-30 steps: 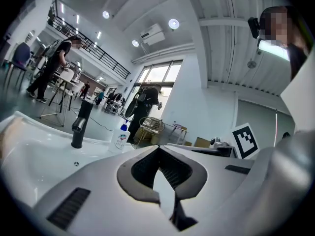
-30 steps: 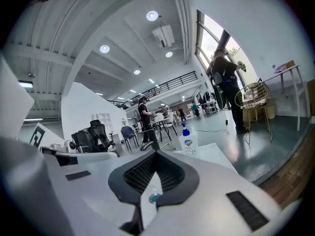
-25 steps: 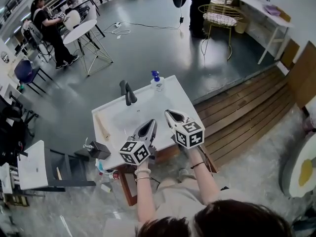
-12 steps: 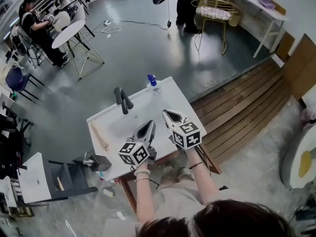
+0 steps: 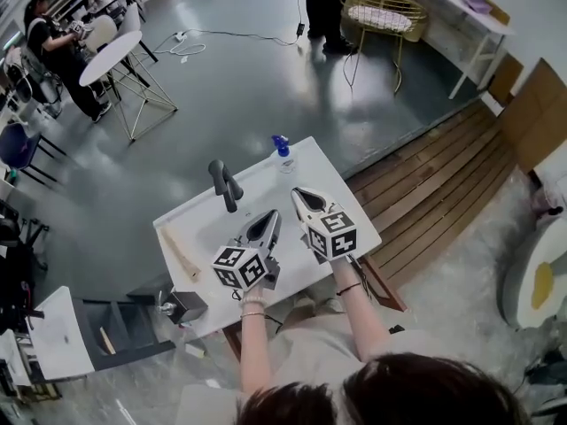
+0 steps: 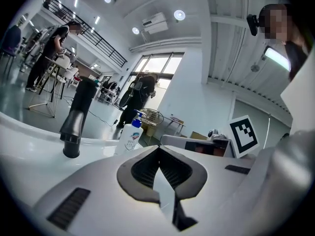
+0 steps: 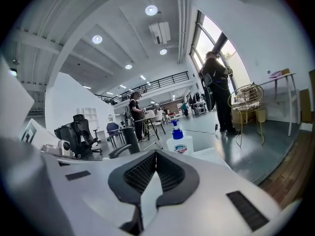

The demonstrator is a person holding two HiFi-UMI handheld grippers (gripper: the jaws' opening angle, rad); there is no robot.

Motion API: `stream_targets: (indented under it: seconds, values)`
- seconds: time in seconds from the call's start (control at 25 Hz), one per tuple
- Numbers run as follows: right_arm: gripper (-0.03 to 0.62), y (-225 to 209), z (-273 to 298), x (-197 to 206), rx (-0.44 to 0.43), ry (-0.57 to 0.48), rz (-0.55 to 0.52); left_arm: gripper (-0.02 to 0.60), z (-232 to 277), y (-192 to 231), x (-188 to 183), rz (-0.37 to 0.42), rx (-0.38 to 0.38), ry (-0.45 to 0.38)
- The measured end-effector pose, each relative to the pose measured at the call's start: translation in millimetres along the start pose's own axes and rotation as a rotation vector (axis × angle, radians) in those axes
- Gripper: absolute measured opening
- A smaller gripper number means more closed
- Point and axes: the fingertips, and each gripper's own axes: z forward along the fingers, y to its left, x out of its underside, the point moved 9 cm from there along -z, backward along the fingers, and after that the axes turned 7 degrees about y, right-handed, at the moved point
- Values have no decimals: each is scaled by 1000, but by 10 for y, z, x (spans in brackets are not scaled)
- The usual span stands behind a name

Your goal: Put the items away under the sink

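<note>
I hold my two grippers side by side, just above the white desk point(image 5: 202, 282) with the sink in it. The left gripper point(image 5: 269, 219) is closed tight, and when I look along it point(image 6: 159, 154) I see nothing between its jaws. The right gripper point(image 5: 301, 195) is the same: its jaws are pressed together point(image 7: 156, 156) and it has nothing in it. So I am not carrying anything right now. The soap bottle point(image 5: 283, 153) with the blue pump stands up straight at the far corner of the desk, past the black tap point(image 5: 225, 182). Both grippers point toward it, and I can see it ahead from the left gripper point(image 6: 130, 136) and from the right gripper point(image 7: 179, 142), but neither one is touching it. A long pale stick point(image 5: 180, 253) lies along the left edge of the desk. I think the job has hardly begun, because these things are on top and not put away. I cannot see the space under the sink from here, so I cannot tell if anything is in there. I think what is left is to grab each thing and take it down below.
</note>
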Motion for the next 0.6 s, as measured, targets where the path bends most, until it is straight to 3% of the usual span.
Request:
stream_targets:
  seconds: [0.24, 0.6]
  values:
    - [17, -11, 136, 15, 27, 5, 12, 3, 40, 106, -25, 15, 15, 30]
    - [18, -173, 441, 0, 56, 59, 13, 3, 153, 245, 35, -14, -20, 64]
